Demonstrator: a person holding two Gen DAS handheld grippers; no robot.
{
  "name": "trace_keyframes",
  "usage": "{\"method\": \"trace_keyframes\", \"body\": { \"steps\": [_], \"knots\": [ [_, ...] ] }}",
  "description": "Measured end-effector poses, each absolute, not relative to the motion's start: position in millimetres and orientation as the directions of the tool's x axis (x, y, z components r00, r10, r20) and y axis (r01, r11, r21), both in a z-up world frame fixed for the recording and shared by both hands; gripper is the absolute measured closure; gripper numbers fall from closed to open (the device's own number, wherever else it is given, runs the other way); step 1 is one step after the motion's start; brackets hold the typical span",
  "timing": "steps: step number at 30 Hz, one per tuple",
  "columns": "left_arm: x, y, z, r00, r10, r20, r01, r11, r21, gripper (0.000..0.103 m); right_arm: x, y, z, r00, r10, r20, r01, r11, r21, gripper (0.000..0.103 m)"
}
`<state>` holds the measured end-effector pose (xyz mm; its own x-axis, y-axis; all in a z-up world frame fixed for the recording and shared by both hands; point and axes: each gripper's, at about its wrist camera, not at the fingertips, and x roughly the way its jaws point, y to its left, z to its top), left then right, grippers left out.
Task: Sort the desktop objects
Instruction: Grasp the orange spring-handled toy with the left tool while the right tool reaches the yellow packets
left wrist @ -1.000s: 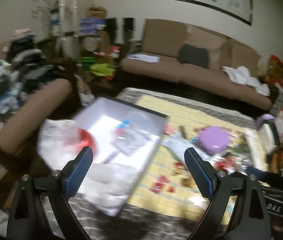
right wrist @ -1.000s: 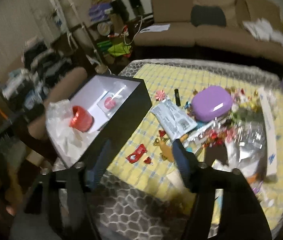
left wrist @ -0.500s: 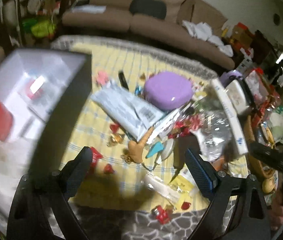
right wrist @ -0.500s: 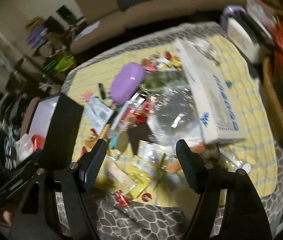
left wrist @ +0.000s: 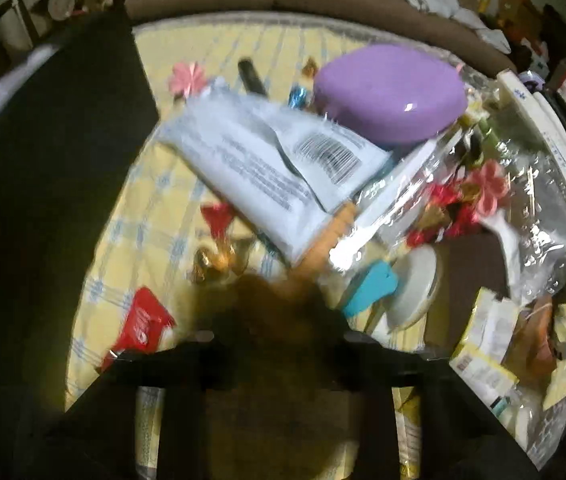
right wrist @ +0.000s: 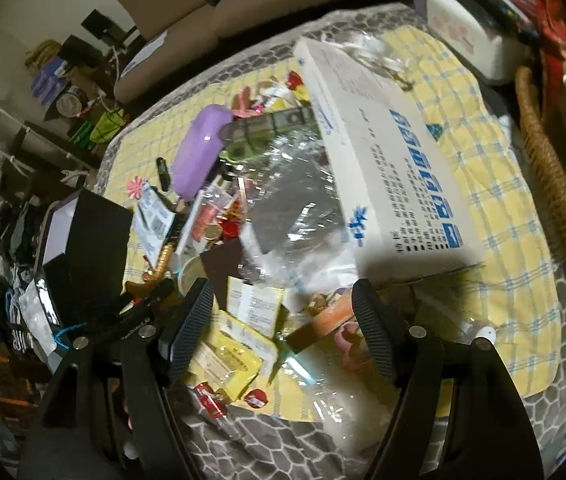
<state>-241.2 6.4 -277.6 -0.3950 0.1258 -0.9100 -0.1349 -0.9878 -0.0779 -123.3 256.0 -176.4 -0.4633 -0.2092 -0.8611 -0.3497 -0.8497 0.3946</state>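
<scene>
Left tool [left wrist: 279, 332] sits low over the clutter, fingers dark and blurred; appears closed on a brown-orange figurine [left wrist: 311, 256], though blur makes contact uncertain. Black box [left wrist: 43, 168] stands just left of it. White printed pouch [left wrist: 271, 160] lies across the middle of the yellow checked cloth [left wrist: 151, 192], partly under the purple case [left wrist: 389, 92]. Red wrapper [left wrist: 143, 324] lies loose near the tool.

Right tool [right wrist: 283, 332]: fingers well apart, nothing between them, hovering over yellow sachets [right wrist: 231, 352]. Crinkled clear bag [right wrist: 295, 208] and long white carton [right wrist: 387, 168] lie beyond.

Handling, judged: figurine looks rigid and light; take it across the body, not the thin upper end. Pouch soft, slides easily. Clear bag slippery, noisy, would drag the sweets on it. Carton stiff, too broad for one tool.

Versus half a second ago: left tool was spread wide and higher above the surface; now lowered and narrowed. Right view little changed, slightly closer.
</scene>
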Motion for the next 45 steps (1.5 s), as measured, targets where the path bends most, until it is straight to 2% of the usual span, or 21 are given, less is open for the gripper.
{"method": "trace_keyframes", "body": {
  "steps": [2,5,10,11,12,14,16,18,22,26,28,29,30,32,36,40,42,45],
  "knots": [
    [-236.6,1.7,-272.6,-0.390,0.130,-0.912,-0.124,-0.988,-0.088,0.078,-123.6,260.6,-182.2,-0.463,-0.231,-0.856,-0.350,-0.839,0.416,0.034],
    [-224.6,-0.5,-260.6,-0.341,0.075,-0.937,-0.146,-0.989,-0.026,0.079,-123.2,262.4,-183.7,-0.465,-0.239,-0.853,-0.350,-0.835,0.424,0.034],
    [-192.0,-11.8,-241.9,-0.210,0.025,-0.977,-0.258,-0.966,0.031,0.083,-121.7,263.8,-184.1,-0.470,-0.242,-0.849,-0.350,-0.832,0.431,0.034],
    [-187.6,-13.0,-238.5,-0.206,0.021,-0.978,-0.285,-0.958,0.039,0.072,-121.9,264.2,-184.2,-0.469,-0.244,-0.849,-0.349,-0.832,0.432,0.034],
    [-182.9,-16.2,-234.5,-0.209,0.016,-0.978,-0.307,-0.950,0.050,0.043,-122.2,264.7,-184.6,-0.468,-0.247,-0.849,-0.348,-0.831,0.433,0.034],
    [-177.0,-23.5,-224.4,-0.254,-0.009,-0.967,-0.307,-0.947,0.090,0.019,-121.8,264.7,-185.1,-0.465,-0.249,-0.850,-0.348,-0.831,0.434,0.034],
    [-175.5,-31.8,-213.5,-0.328,-0.058,-0.943,-0.265,-0.952,0.151,0.018,-120.5,264.7,-183.2,-0.465,-0.245,-0.851,-0.352,-0.831,0.432,0.034],
    [-178.6,-36.1,-209.8,-0.354,-0.065,-0.933,-0.225,-0.962,0.153,0.018,-118.8,264.3,-180.6,-0.466,-0.233,-0.854,-0.358,-0.833,0.423,0.034],
    [-196.3,-25.1,-241.2,-0.256,0.018,-0.966,-0.232,-0.972,0.044,0.018,-116.2,262.4,-173.7,-0.461,-0.197,-0.865,-0.363,-0.848,0.387,0.034],
    [-193.5,17.9,-273.2,-0.211,-0.027,-0.977,-0.364,-0.925,0.104,0.023,-114.4,262.8,-165.9,-0.477,-0.187,-0.859,-0.361,-0.849,0.386,0.034],
    [-188.6,39.2,-284.3,-0.286,-0.120,-0.951,-0.431,-0.870,0.239,0.024,-114.7,260.3,-163.7,-0.476,-0.183,-0.860,-0.357,-0.853,0.379,0.034],
    [-186.8,44.5,-283.8,-0.317,-0.143,-0.938,-0.446,-0.850,0.280,0.034,-114.5,259.5,-163.2,-0.475,-0.183,-0.861,-0.354,-0.856,0.377,0.034],
    [-186.3,47.5,-284.5,-0.298,-0.141,-0.944,-0.462,-0.845,0.272,0.061,-114.7,256.8,-162.8,-0.470,-0.177,-0.864,-0.351,-0.861,0.368,0.034],
    [-186.5,42.9,-282.5,-0.239,-0.057,-0.969,-0.449,-0.879,0.162,0.090,-116.1,254.4,-162.4,-0.457,-0.153,-0.876,-0.353,-0.873,0.336,0.034],
    [-178.6,22.8,-272.6,-0.177,0.003,-0.984,-0.396,-0.916,0.069,0.090,-116.1,253.6,-160.0,-0.463,-0.155,-0.873,-0.346,-0.875,0.338,0.034],
    [-172.0,-5.8,-238.0,-0.216,0.091,-0.972,-0.315,-0.949,-0.019,0.090,-116.2,250.5,-156.5,-0.468,-0.156,-0.870,-0.336,-0.879,0.339,0.034],
    [-170.8,-24.9,-217.7,-0.297,0.086,-0.951,-0.248,-0.969,-0.010,0.090,-115.8,247.2,-153.5,-0.471,-0.156,-0.868,-0.330,-0.882,0.338,0.034],
    [-168.3,-44.8,-204.5,-0.361,0.012,-0.933,-0.175,-0.983,0.055,0.090,-116.3,236.3,-146.9,-0.457,-0.127,-0.880,-0.316,-0.902,0.294,0.034]
  ]
}}
